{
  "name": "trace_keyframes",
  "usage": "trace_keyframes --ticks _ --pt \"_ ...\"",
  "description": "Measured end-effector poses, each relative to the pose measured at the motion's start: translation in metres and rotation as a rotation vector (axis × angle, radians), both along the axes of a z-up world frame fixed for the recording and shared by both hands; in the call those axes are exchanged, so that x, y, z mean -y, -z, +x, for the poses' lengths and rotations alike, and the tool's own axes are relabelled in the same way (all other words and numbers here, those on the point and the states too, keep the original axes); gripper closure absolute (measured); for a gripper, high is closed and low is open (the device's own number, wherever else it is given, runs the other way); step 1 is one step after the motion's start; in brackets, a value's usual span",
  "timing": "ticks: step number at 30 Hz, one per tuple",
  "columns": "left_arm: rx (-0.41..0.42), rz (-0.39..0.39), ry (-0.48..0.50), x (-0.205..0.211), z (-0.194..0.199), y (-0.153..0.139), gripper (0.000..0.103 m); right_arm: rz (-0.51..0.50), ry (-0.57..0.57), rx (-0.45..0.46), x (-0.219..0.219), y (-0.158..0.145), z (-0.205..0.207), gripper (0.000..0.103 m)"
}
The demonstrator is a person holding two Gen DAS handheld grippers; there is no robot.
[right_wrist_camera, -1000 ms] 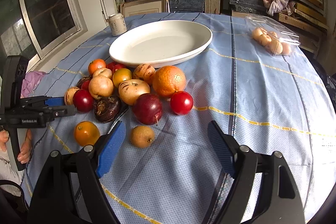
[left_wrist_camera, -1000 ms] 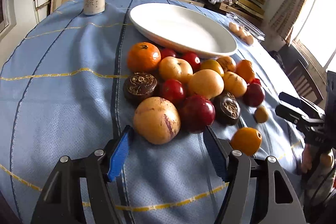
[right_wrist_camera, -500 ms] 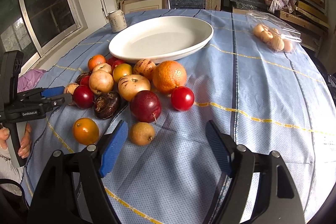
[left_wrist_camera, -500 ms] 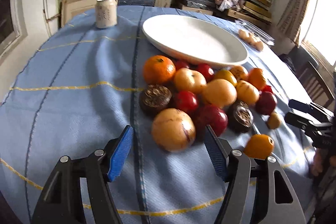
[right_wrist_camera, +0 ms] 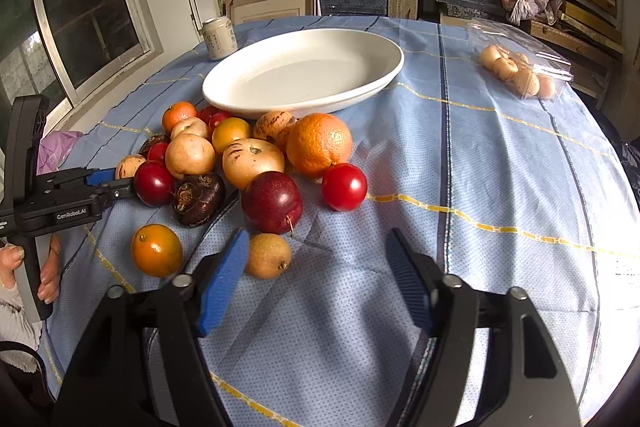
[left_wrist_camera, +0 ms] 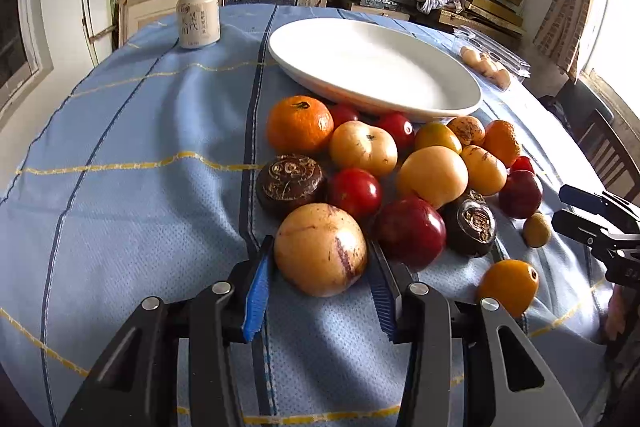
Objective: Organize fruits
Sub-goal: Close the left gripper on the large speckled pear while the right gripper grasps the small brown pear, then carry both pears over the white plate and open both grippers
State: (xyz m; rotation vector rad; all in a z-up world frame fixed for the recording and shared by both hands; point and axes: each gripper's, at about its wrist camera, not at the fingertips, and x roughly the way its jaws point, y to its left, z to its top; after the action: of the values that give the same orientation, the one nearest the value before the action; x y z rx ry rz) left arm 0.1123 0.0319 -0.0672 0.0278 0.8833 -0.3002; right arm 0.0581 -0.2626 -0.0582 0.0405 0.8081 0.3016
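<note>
Our left tongs [left_wrist_camera: 320, 283] bracket a tan, purple-streaked fruit [left_wrist_camera: 320, 249] at the near edge of the pile, blue pads beside it, grip unclear. Our right tongs [right_wrist_camera: 316, 279] gape above the worktop [right_wrist_camera: 500, 167]. One white platter [right_wrist_camera: 304, 73], one can [left_wrist_camera: 199, 19].
</note>
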Motion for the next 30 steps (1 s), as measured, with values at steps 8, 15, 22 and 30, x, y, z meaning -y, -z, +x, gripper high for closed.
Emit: trace_keyframes --ticks 8,15,22,30 --pt "0.005 0.004 0.004 -0.001 -0.005 0.0 0.058 -0.003 -0.011 -0.031 0.002 0.001 0.006 0.053" --pt "0.004 0.002 0.004 -0.001 -0.006 0.001 0.058 -0.002 -0.135 -0.047 -0.02 -0.006 -0.004 0.054" --pt "0.007 0.012 0.005 -0.001 -0.007 0.001 0.058 -0.037 -0.134 -0.056 -0.032 0.009 0.0 0.066" --pt "0.023 0.002 0.013 -0.002 -0.009 -0.001 0.059 -0.044 -0.15 -0.042 -0.034 0.014 -0.002 0.074"
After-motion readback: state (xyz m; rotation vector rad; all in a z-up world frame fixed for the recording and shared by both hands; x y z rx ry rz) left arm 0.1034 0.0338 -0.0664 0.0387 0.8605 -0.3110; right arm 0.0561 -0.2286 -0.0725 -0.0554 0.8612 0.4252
